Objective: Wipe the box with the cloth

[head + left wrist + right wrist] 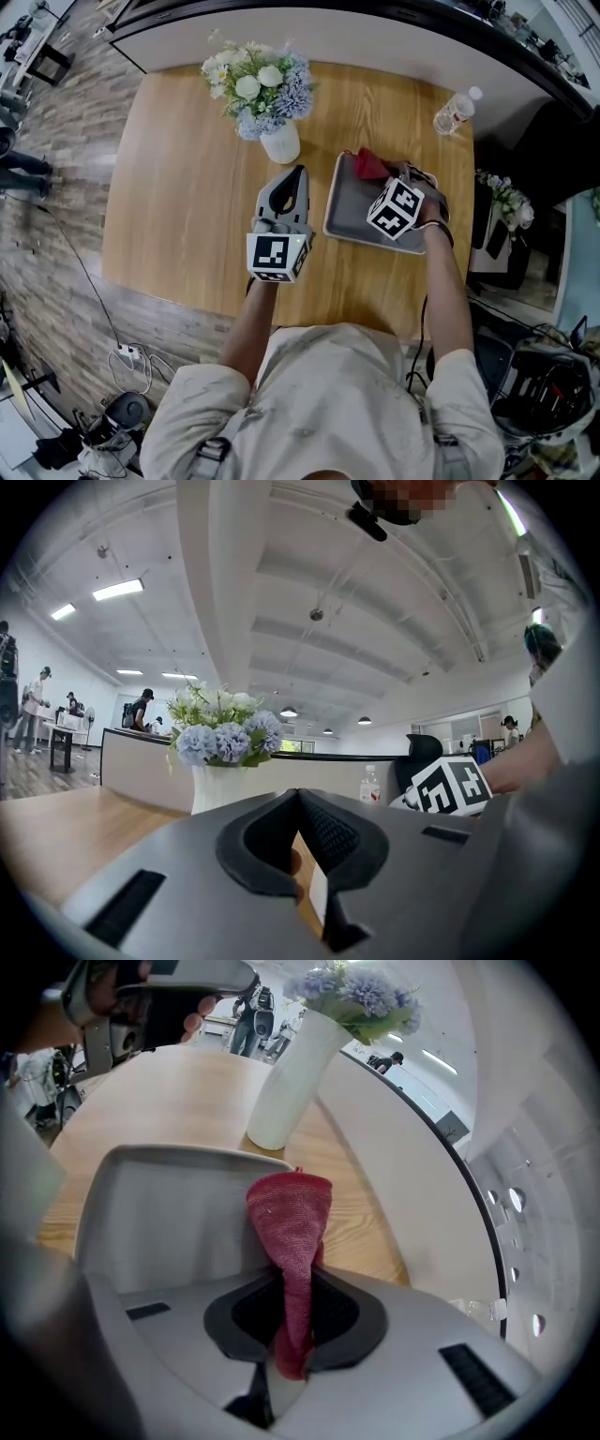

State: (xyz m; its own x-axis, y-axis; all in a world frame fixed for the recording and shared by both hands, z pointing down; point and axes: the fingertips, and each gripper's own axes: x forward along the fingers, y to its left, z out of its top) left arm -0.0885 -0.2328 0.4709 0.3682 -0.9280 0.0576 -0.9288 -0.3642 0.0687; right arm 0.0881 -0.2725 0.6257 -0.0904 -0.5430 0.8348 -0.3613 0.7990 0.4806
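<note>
- Right tongs are clamped on the red cloth. The jaws pinch it along its length, so a bunched-up end pokes out past the tips and the rest runs back down between the pads.
- On my head view the cloth sits at the far end of the grey box, close to its far left corner.
- That box is shallow and open on top, more like a tray. It lies flat on the right half of the wooden table.
- Honestly can't tell if the cloth is actually touching the box floor or just hanging over it, since the right gripper view is too fish-eyed for that.
- Left tongs are closed tip to tip with nothing in them. All I see through the hollow between the pads is a bit of table wood.
- They're held over the table just to the left of the box, apart from it.
- Their tips point away from me toward the white vase of blue and white flowers, which is near but not touching.
- Water bottle stands out past the box's far right corner, near the table edge and apart from the box.
</note>
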